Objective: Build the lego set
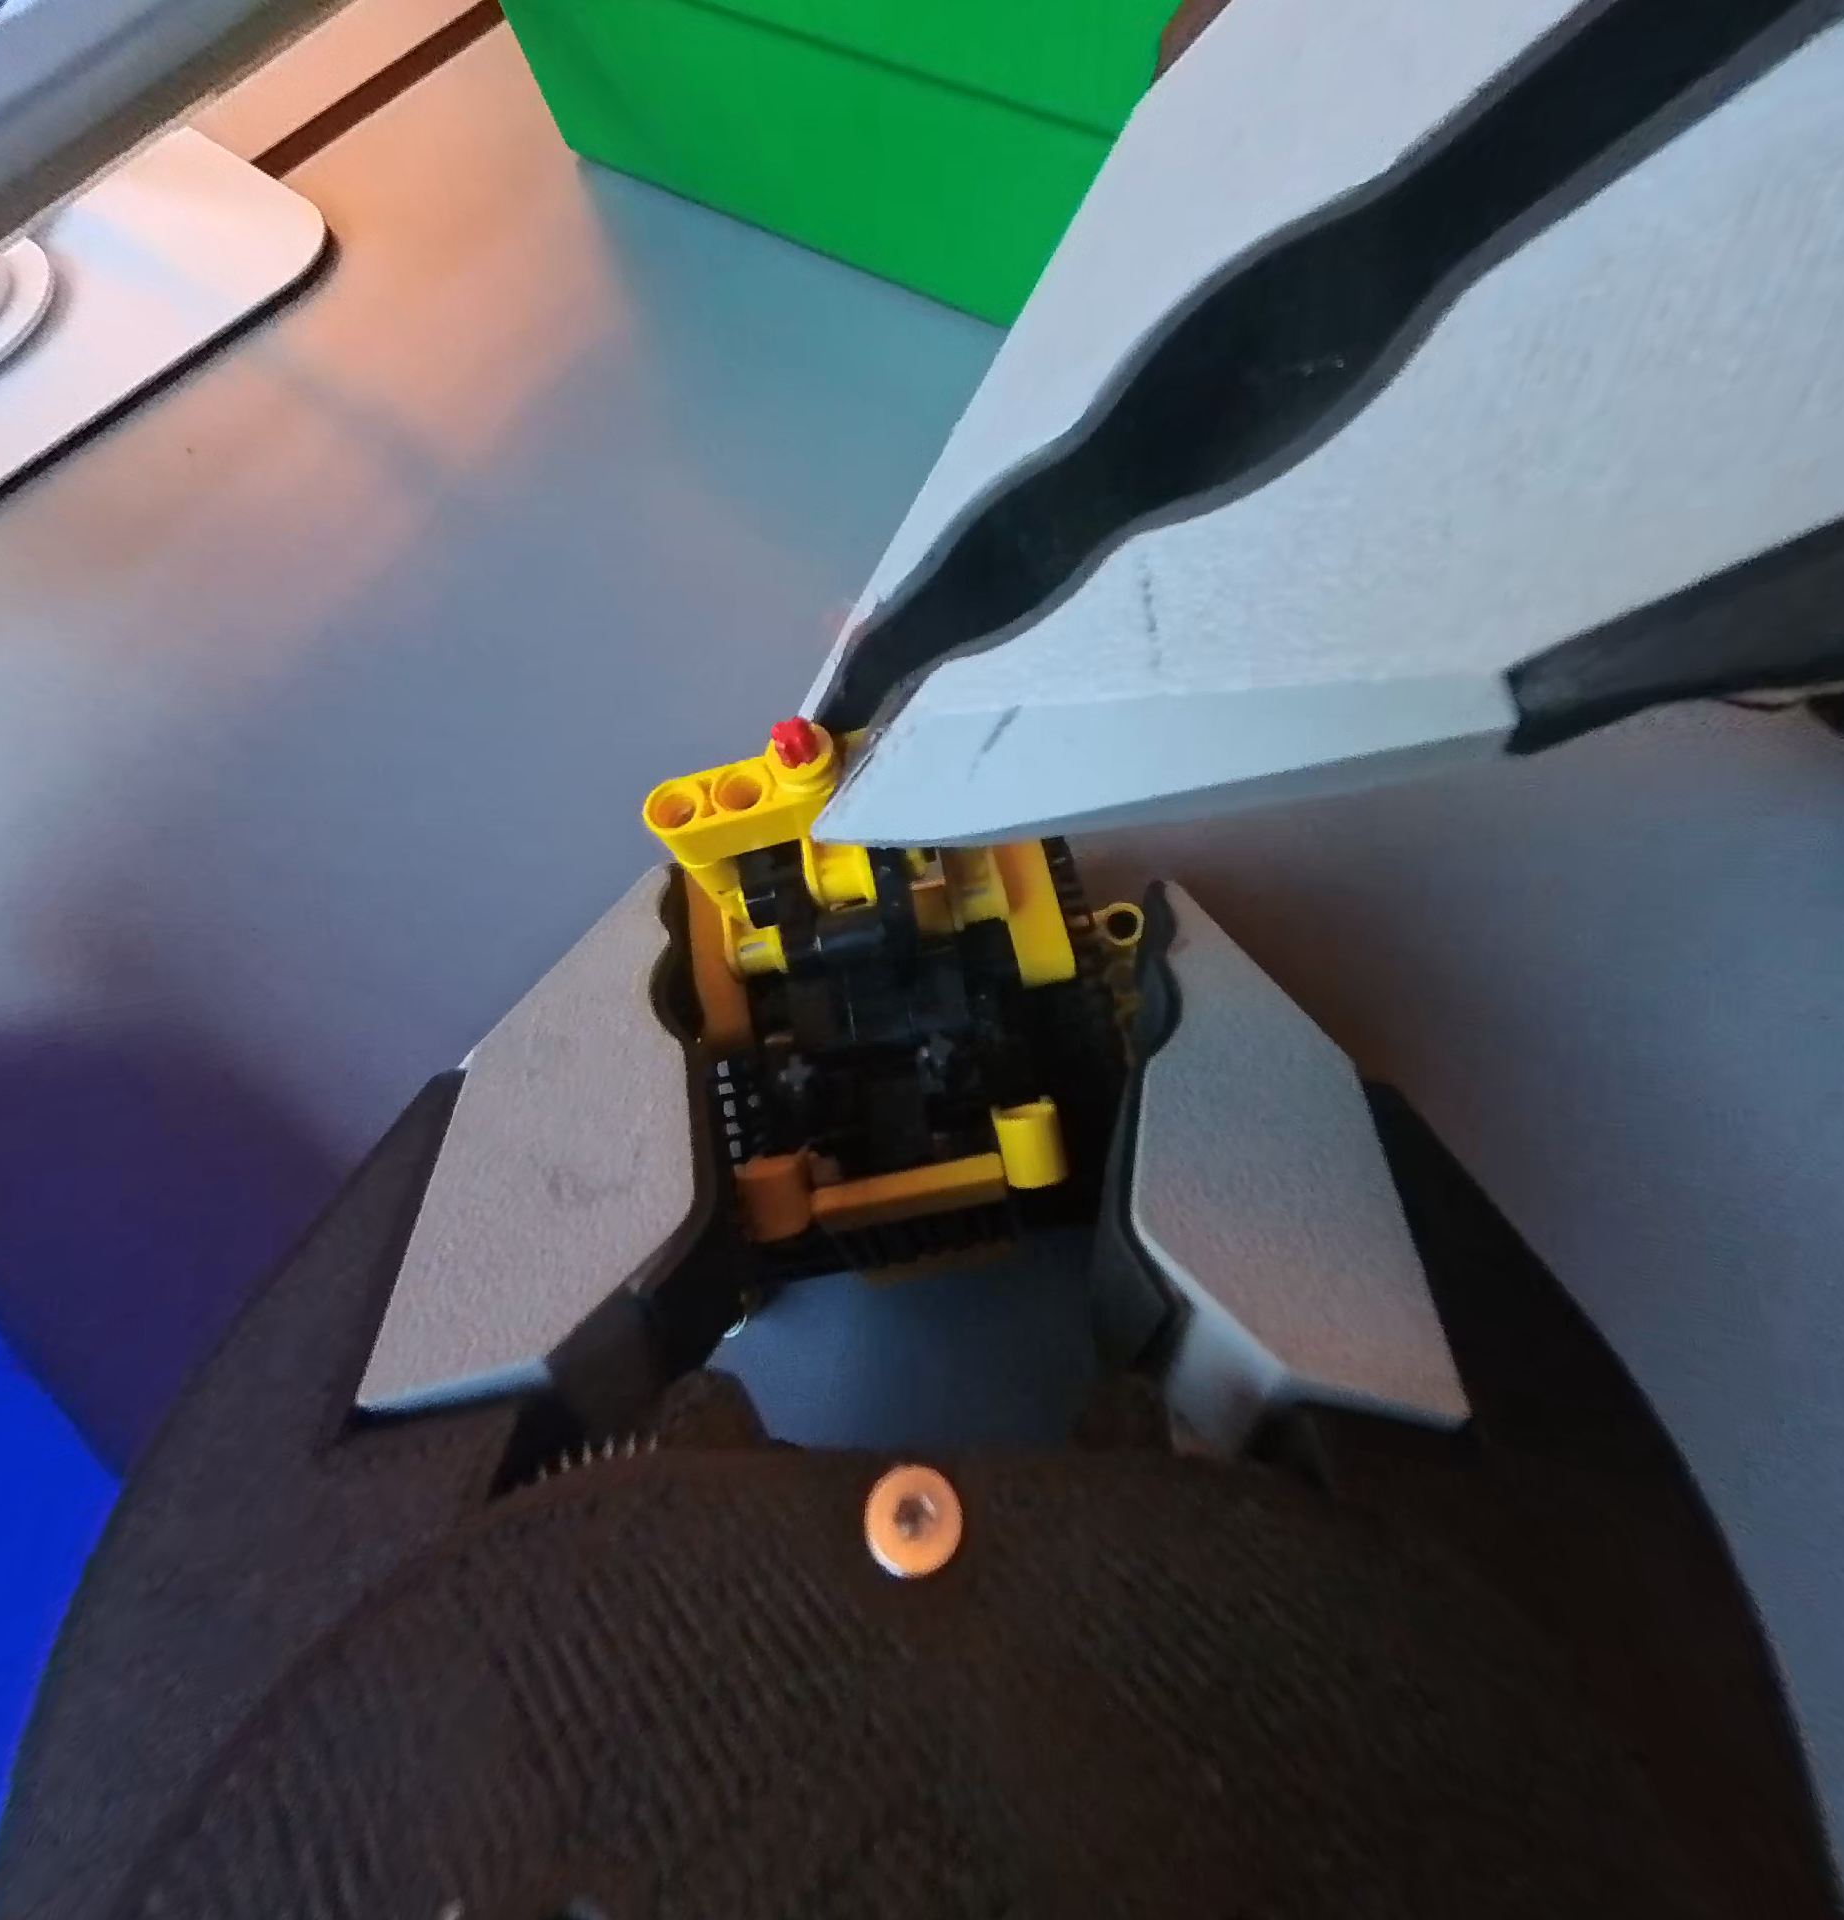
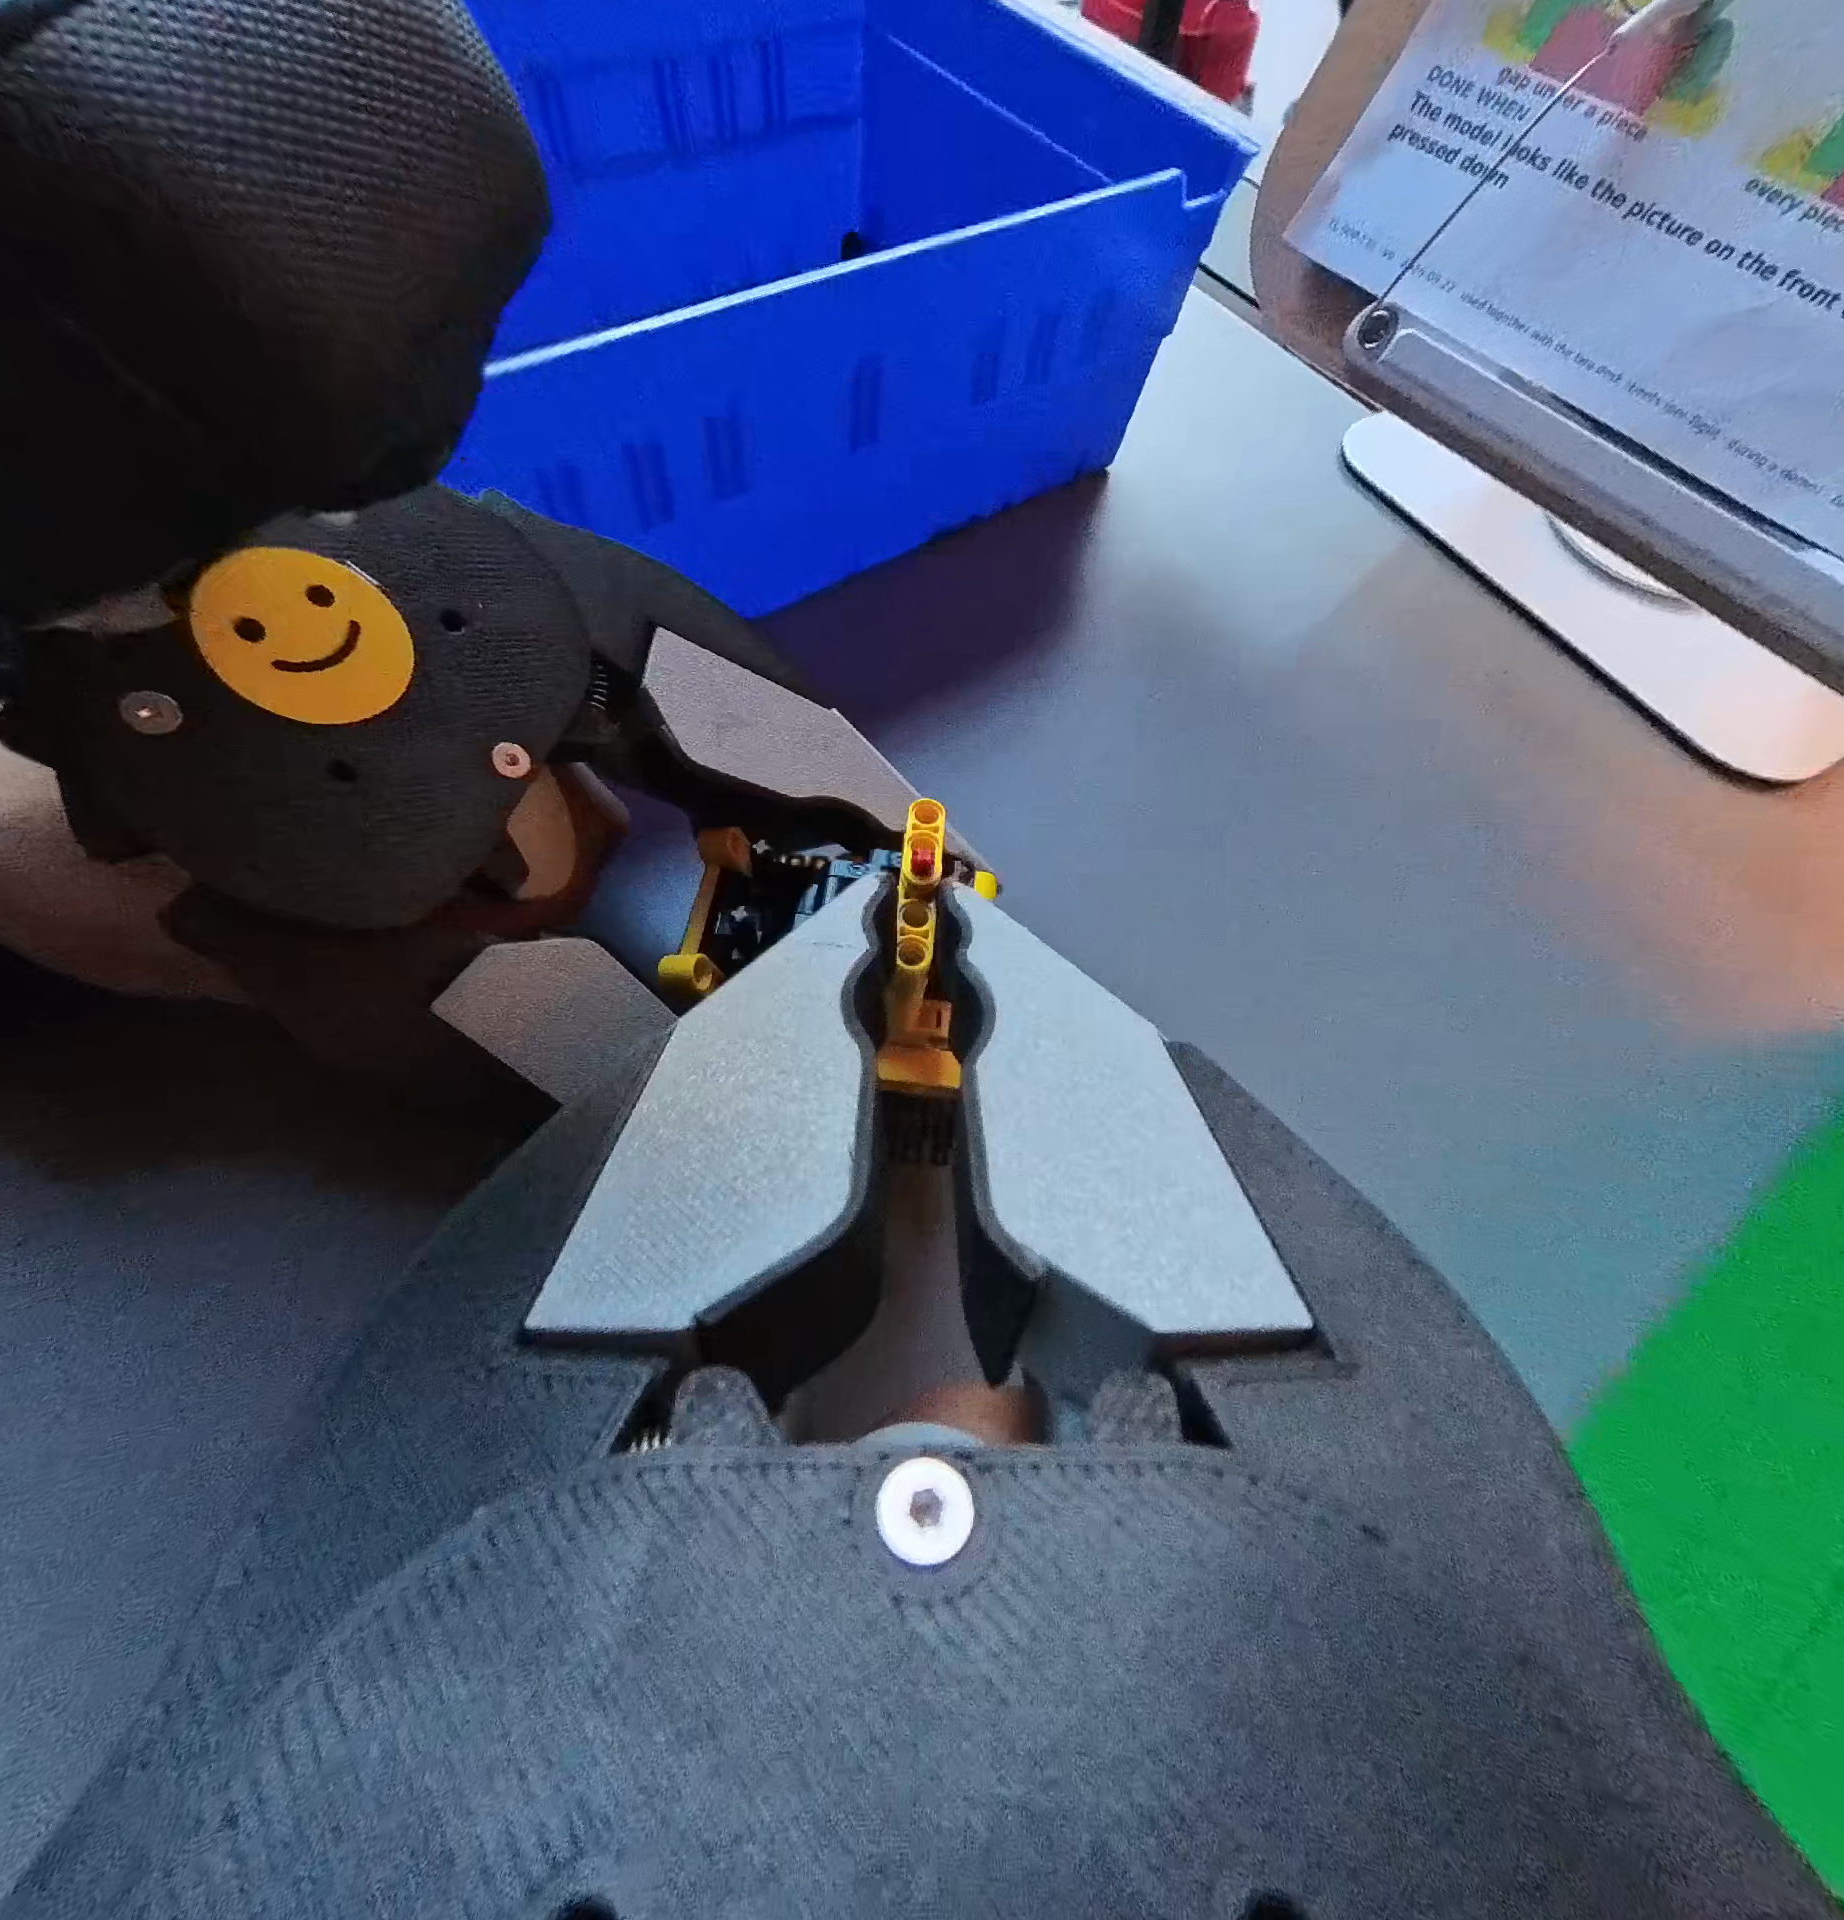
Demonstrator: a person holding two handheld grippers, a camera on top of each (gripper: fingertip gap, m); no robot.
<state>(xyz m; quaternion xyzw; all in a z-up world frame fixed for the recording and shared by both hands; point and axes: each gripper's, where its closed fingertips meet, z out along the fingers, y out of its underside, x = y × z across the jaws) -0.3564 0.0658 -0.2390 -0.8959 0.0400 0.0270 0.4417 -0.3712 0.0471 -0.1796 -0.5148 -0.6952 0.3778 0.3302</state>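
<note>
left wrist view: left gripper (image 1: 913, 1049) clamped around black-and-yellow lego model (image 1: 897, 1049) above grey table (image 1: 378, 727); yellow beam (image 1: 731, 805) with red pin (image 1: 791, 740) at top | right wrist view: right gripper (image 2: 923, 904) pinching beam (image 2: 918, 914); best pressed squarely, model braced | printed instruction sheet (image 2: 1666, 197) on stand, legible, not transcribed; no brands seen.

Dark tabletop (image 2: 1313, 831) — blue bin (image 2: 845, 395) (green box (image 1: 845, 135) nearby).
</note>
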